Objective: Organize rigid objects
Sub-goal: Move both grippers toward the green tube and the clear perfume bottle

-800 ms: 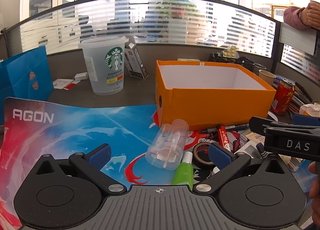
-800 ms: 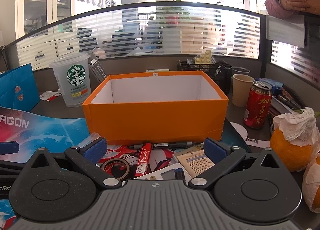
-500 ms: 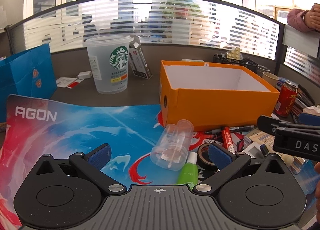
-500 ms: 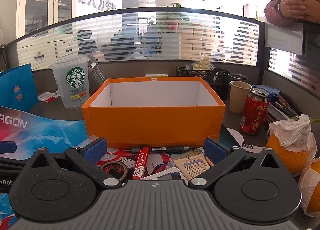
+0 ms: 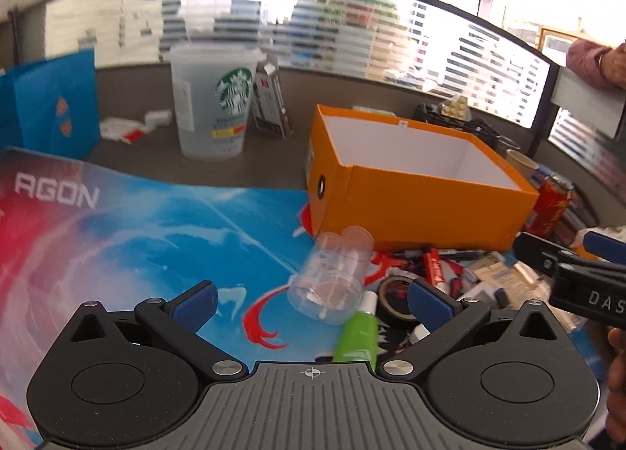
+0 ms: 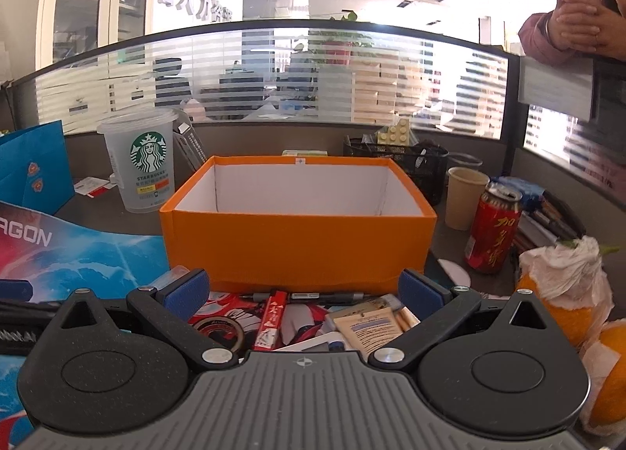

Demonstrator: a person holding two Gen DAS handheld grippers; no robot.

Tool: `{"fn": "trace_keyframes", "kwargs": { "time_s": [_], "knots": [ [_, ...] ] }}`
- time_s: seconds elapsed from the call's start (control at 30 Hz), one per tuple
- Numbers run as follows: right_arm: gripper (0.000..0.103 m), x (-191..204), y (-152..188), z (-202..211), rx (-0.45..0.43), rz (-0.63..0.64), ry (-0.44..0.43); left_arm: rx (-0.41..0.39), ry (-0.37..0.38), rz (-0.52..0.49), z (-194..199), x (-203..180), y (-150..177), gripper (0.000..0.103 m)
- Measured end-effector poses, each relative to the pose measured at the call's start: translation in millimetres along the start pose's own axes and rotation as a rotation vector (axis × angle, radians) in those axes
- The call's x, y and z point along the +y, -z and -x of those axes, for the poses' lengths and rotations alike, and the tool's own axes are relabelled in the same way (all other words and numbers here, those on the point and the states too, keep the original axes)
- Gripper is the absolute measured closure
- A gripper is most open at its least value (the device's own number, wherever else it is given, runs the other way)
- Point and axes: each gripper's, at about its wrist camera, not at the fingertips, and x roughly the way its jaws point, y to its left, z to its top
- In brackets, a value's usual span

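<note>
The left tool (image 5: 311,303) has swung right toward the clear plastic cup (image 5: 330,279) lying beside the empty orange box (image 5: 414,191); both it and the right tool (image 6: 303,289) gape, released, nothing packed yet.

Grey desk (image 6: 117,215), pretty cluttered. Big AGON mouse mat (image 5: 129,223) spread over the left side, blue and red print. Orange cardboard box (image 6: 297,242) sitting open near the middle, front corner overlapping the mat's edge. Frosted Starbucks cup (image 6: 143,164) upright behind the mat, blue paper bag (image 6: 35,172) further left. Beige paper cup (image 6: 465,195) and red drink can (image 6: 495,231) right of the box, black mesh basket (image 6: 426,164) behind. Tissue-wrapped oranges (image 6: 563,285) at far right. Loose pile in front of the box: tape roll (image 6: 219,330), black pen (image 6: 313,296), red stick (image 6: 272,319), clear plastic cup (image 5: 332,281) on its side, green tube (image 5: 358,336).
</note>
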Motion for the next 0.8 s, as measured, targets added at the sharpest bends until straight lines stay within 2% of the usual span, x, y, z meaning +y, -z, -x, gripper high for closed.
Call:
{"fn": "trace_keyframes", "kwargs": {
  "time_s": [0.07,0.17,0.27,0.33,0.4,0.5,0.57,0.7,0.8],
  "knots": [
    [0.000,-8,-2,6,-0.028,0.019,0.034,-0.009,-0.009,0.005,4,8,-6,0.000],
    [0.000,-26,-3,13,-0.048,0.039,0.086,-0.028,-0.104,-0.018,10,16,-14,0.000],
    [0.000,-49,1,17,-0.027,0.030,0.080,0.007,-0.185,-0.085,12,22,-17,0.000],
    [0.000,-67,6,18,-0.003,0.013,0.076,-0.023,-0.163,-0.129,15,24,-13,0.000],
    [0.000,-83,12,15,0.032,0.001,0.091,-0.022,-0.123,-0.114,14,25,-7,0.000],
    [0.000,-101,22,8,0.075,-0.001,0.101,0.045,-0.044,-0.111,-3,19,8,0.000],
    [0.000,-107,30,4,0.094,0.008,0.076,0.094,-0.051,-0.136,-16,9,20,0.000],
    [0.000,-106,43,-8,0.101,0.090,0.039,0.127,-0.055,-0.184,-35,-7,42,0.000],
    [0.000,-102,52,-21,0.106,0.176,0.057,0.138,-0.068,-0.213,-46,-14,50,0.000]
  ]
}}
